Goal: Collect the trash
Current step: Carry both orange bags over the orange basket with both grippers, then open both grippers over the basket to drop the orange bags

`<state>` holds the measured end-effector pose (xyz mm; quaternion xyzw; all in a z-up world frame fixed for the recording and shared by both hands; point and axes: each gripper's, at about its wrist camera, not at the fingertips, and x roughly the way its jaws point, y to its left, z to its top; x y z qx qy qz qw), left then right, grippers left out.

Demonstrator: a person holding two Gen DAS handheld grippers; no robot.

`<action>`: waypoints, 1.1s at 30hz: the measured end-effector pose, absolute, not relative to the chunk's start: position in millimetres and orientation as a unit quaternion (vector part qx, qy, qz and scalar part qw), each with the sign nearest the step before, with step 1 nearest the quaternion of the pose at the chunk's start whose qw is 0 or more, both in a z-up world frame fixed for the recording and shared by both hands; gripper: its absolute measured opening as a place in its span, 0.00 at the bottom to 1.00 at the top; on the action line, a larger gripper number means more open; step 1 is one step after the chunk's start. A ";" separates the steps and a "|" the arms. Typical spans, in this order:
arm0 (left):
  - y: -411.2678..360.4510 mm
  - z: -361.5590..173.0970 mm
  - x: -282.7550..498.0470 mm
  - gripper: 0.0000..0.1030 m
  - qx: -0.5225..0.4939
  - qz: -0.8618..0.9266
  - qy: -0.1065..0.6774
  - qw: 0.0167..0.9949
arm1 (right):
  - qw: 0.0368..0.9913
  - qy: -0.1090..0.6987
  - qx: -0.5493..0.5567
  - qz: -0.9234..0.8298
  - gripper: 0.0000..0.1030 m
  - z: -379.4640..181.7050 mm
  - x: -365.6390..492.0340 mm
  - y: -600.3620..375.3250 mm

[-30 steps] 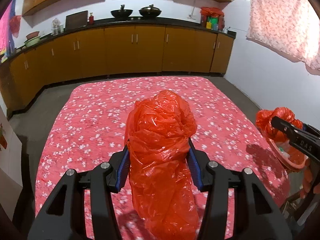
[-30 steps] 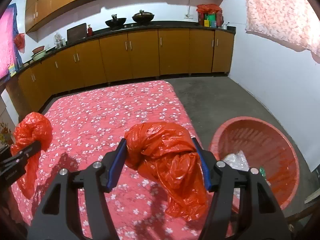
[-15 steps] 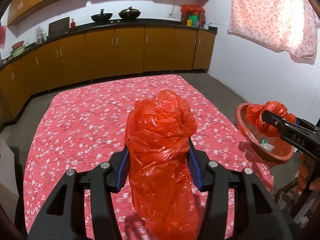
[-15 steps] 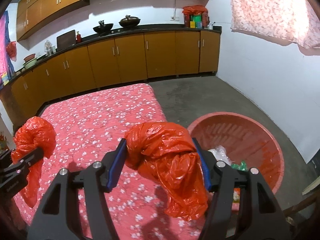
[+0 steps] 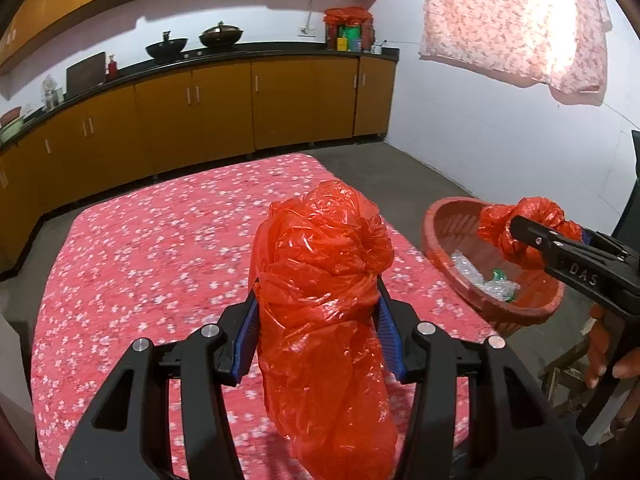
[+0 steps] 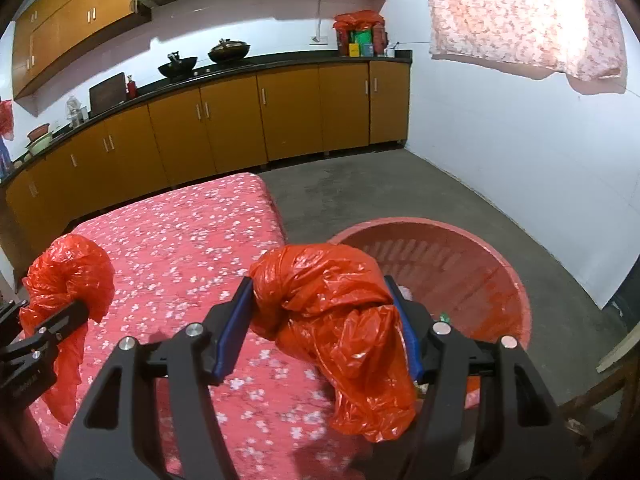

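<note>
Both bag-carrying grippers swing right, away from the flowered table (image 5: 160, 248); the right gripper (image 6: 324, 320) now hangs at the red basket's (image 6: 516, 280) near rim.

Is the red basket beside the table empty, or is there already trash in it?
Not empty: the red basket holds crumpled clear plastic trash with green bits on its bottom.

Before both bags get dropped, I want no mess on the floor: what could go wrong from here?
The left gripper holds its red bag above the floral cloth, short of the basket; released now, it likely misses. The right gripper's red bag hangs near the basket's near rim, so its loose tail may drape outside.
</note>
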<state>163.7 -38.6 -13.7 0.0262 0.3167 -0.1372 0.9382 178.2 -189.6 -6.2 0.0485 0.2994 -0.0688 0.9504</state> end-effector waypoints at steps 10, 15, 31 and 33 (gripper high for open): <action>-84.7 -12.6 167.2 0.50 0.030 -0.177 0.316 0.932 | 0.948 0.295 0.059 -0.106 0.60 -4.1 174.7 -228.3; -107.5 -11.7 170.7 0.50 0.032 -0.199 0.315 0.928 | 0.946 0.290 0.069 -0.128 0.60 -1.7 173.7 -251.5; -181.0 -17.5 197.1 0.50 0.046 -0.260 0.316 0.911 | 0.937 0.273 0.114 -0.185 0.60 -7.6 183.4 -307.0; -187.1 -19.6 201.3 0.50 0.050 -0.266 0.317 0.909 | 0.937 0.271 0.118 -0.189 0.60 -9.7 185.3 -311.3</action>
